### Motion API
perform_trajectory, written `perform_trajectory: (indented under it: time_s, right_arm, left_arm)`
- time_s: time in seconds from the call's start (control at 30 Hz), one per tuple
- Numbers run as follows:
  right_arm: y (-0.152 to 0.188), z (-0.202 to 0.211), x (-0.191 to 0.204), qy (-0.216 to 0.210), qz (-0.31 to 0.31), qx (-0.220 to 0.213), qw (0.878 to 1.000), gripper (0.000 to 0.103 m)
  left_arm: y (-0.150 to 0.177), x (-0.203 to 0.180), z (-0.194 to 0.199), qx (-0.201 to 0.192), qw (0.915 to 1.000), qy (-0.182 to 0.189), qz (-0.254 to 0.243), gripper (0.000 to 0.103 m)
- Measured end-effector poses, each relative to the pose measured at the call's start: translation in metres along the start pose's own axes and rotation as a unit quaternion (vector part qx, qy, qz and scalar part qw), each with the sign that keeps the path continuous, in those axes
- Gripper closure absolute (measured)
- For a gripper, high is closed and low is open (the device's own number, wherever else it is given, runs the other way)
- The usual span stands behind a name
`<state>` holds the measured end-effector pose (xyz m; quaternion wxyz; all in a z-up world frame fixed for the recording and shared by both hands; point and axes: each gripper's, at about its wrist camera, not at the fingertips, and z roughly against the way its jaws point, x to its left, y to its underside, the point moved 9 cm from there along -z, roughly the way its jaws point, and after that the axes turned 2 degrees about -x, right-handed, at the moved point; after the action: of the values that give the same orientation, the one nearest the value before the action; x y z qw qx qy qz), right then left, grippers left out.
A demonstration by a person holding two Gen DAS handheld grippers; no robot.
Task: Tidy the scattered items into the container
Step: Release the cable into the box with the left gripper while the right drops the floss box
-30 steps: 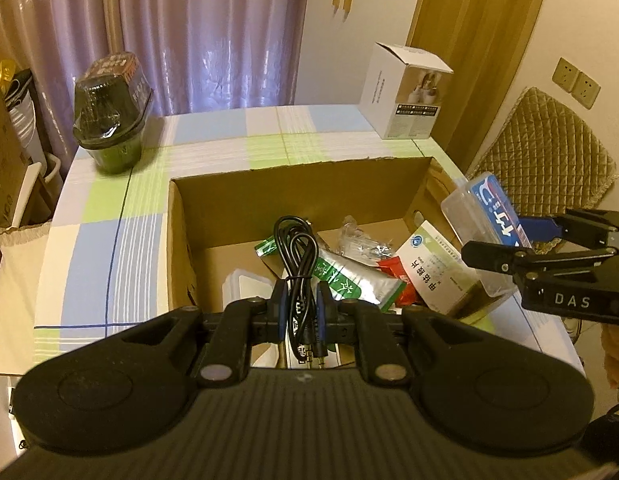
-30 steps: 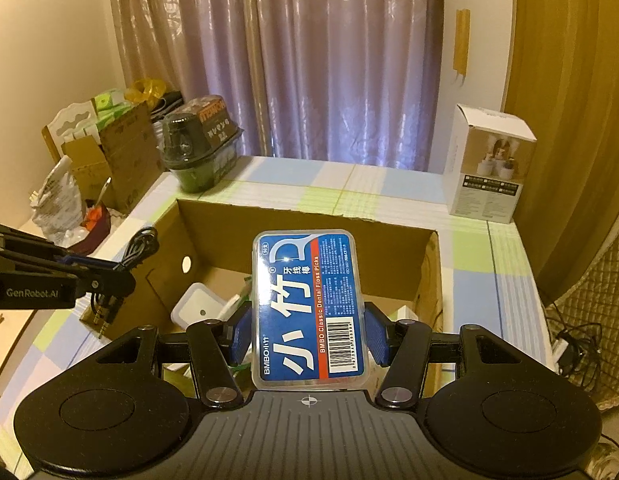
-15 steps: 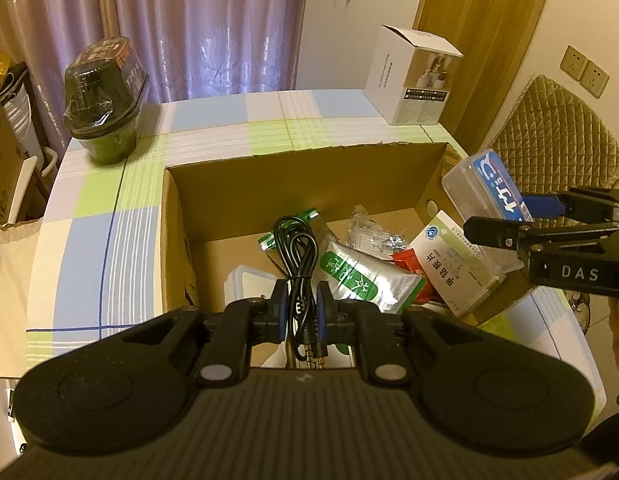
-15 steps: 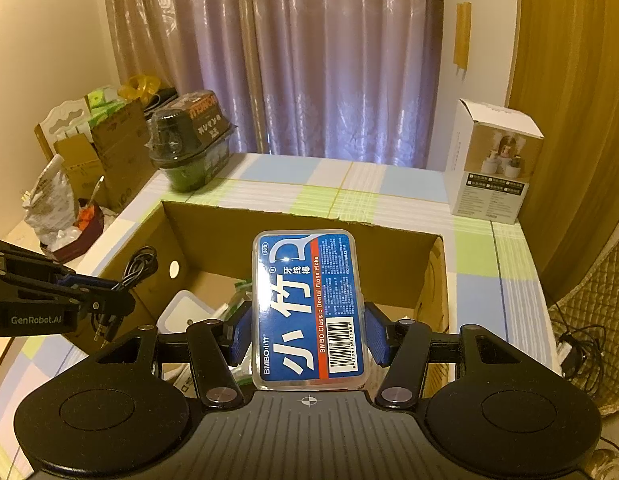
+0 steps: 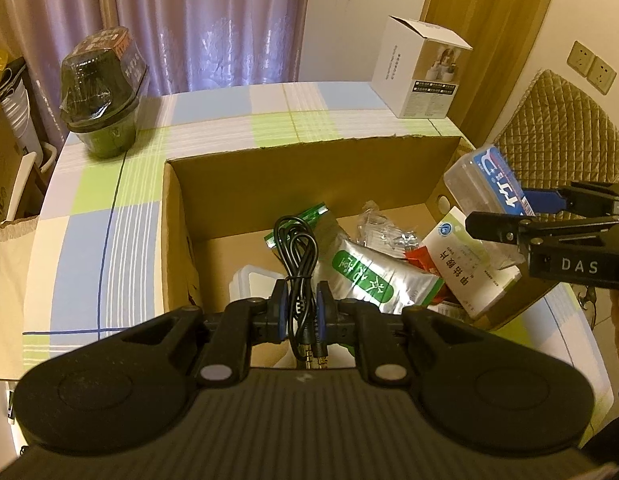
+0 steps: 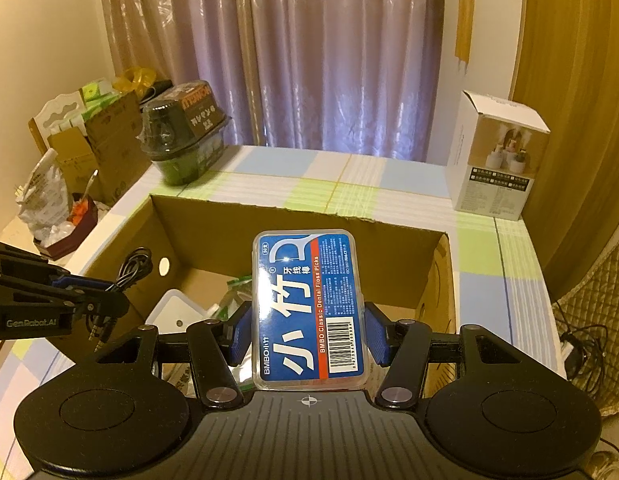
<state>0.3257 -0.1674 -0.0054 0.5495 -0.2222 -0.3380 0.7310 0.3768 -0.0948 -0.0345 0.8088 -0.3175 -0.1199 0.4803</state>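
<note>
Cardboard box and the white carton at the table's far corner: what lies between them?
Nothing: only bare checked tablecloth separates the cardboard box from the white carton, shown most clearly in the right wrist view.

Brown cardboard box [image 5: 301,168] on a tablecloth [image 5: 89,220] checked in pale blue, lime green and white, crossed by thin dark blue lines. Black coiled cable [image 5: 295,256] with gold plug tips. Floss-pick case [image 6: 309,308] — clear plastic, blue label, white characters, a red stripe, a black-and-white barcode. Silver pouch [image 5: 373,280] printed green. White packet [image 5: 465,260] with black print and a blue-green logo. Dark green tub [image 5: 103,92] under a black lid. White carton [image 5: 421,68]. Purple shimmering curtains [image 6: 329,52] — and a gold quilted cushion [image 5: 561,120].
</note>
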Motion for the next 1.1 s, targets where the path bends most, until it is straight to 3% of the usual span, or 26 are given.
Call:
perform_trajectory:
  time_s: [0.33,0.37,0.4,0.43,0.5,1.1]
  right_arm:
    - [0.001,-0.010,-0.002,0.000,-0.009,0.006,1.000,0.044]
    - [0.001,-0.011,-0.002,0.000,-0.009,0.006,1.000,0.044]
    - [0.001,-0.011,-0.002,0.001,-0.010,0.006,1.000,0.044]
    - [0.001,-0.011,-0.003,0.001,-0.011,0.005,1.000,0.044]
    - [0.001,-0.012,-0.004,0.002,-0.012,0.006,1.000,0.044]
    - [0.000,-0.009,-0.001,0.000,-0.019,0.005,1.000,0.044]
  left_arm:
    - [-0.004,0.000,-0.007,-0.003,1.0000,-0.001,0.002,0.092]
    - [-0.005,0.000,-0.008,-0.006,1.0000,-0.004,0.000,0.078]
    - [-0.005,0.001,-0.008,-0.009,0.9999,-0.012,-0.001,0.041]
    - [-0.006,0.002,-0.008,-0.016,0.9996,-0.021,-0.001,0.031]
    - [-0.004,0.003,-0.007,-0.019,0.9995,-0.024,-0.003,0.035]
    - [0.005,0.007,0.002,-0.013,0.9996,-0.025,-0.005,0.035]
